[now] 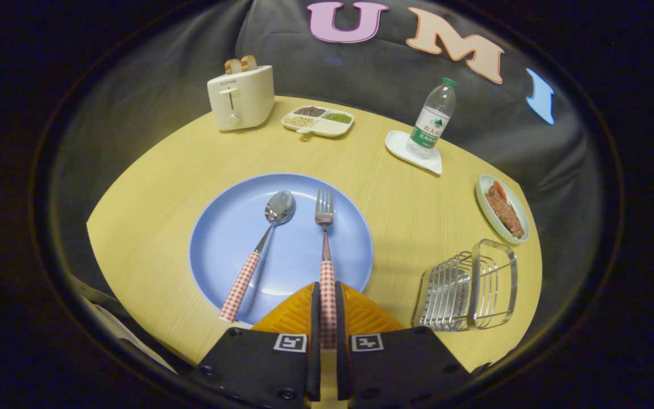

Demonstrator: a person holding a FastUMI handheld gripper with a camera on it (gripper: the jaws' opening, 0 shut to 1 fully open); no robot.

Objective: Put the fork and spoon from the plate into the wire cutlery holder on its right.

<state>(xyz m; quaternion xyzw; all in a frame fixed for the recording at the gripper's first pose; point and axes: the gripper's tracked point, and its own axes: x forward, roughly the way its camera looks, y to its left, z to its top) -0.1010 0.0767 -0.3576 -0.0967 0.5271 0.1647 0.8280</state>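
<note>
In the gripper view we see the gripper (327, 307) with its two fingers drawn in narrow around the checked handle of the fork (325, 244) — both press on the handle from either side. The fork lies on the blue plate (219, 250), tines pointing away from us, its handle running back between the fingers. Beside it to the left on the same plate lies the spoon (264, 238), bowl up and away, its checked handle slanting out toward the plate's near-left rim; the two utensils are apart, not touching.

To the right of the plate, on the wooden table (151, 204), stands the wire cutlery holder (469, 287) — apart from the plate and nearer to us than the small oval dish of food (503, 209) beyond it.

Farther back we find a water bottle (434, 119) standing upright on a white coaster (412, 153), a divided tray of beans (318, 121) and a cream toaster (240, 97) with two slices of bread (240, 64) sticking up from its slots, just left of the tray.
</note>
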